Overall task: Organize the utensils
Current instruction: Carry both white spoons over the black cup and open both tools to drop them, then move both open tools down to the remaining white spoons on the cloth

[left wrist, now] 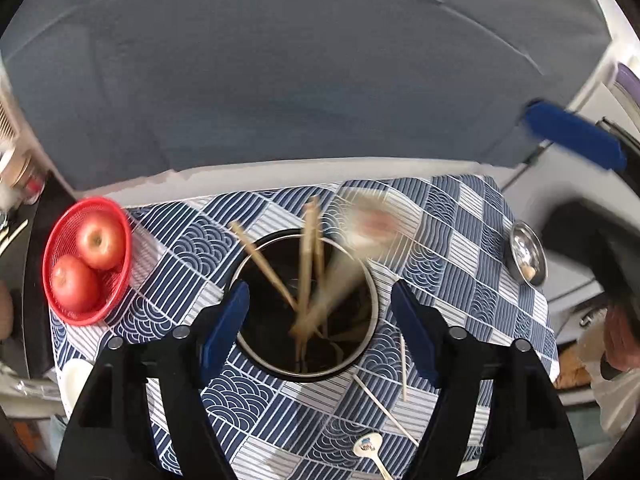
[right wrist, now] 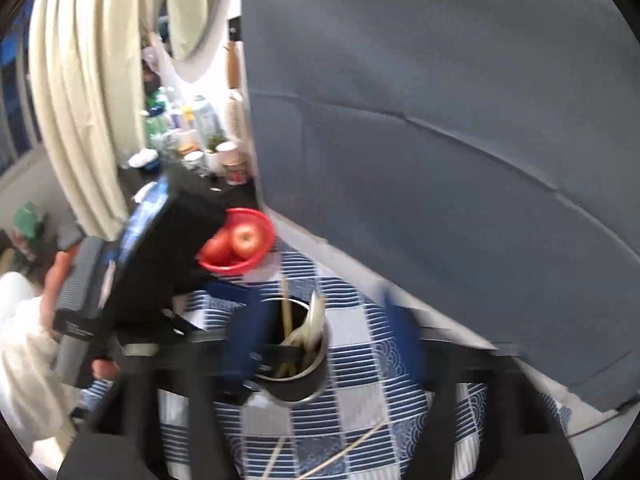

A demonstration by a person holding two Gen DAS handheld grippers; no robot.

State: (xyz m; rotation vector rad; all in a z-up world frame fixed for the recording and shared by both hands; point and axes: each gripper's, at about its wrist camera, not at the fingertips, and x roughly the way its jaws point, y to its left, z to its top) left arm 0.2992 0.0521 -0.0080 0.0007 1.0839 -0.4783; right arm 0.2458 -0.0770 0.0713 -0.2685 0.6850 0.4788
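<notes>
Utensils are being gathered into a dark metal cup point(left wrist: 308, 304) that stands upright near the middle of a blue-and-white patterned cloth point(left wrist: 256, 400). Chopsticks point(left wrist: 264, 264) lean in it at mixed angles, and a pale spoon point(left wrist: 360, 236), blurred as if dropping, tilts over its far-right rim.

The left gripper point(left wrist: 320, 328) hangs directly above the cup, pointing steeply down. Its blue jaws stand wide, one on each side of the rim, holding nothing. The right gripper point(right wrist: 324, 344) sits on the cup's near side, jaws also wide and empty, framing the cup without touching it. Both seem placed for letting go into the opening.

Still loose on the cloth, near and right of the cup, lie two thin sticks point(left wrist: 384, 408) and a small white spoon point(left wrist: 370, 456). These look like the next things to collect.

A red basket point(left wrist: 86, 260) of two apples sits at the cloth's left edge. A small steel dish point(left wrist: 528, 252) sits by the right edge. A grey board point(left wrist: 300, 80) stands close behind, so room is tight on the far side and open on the near side.
</notes>
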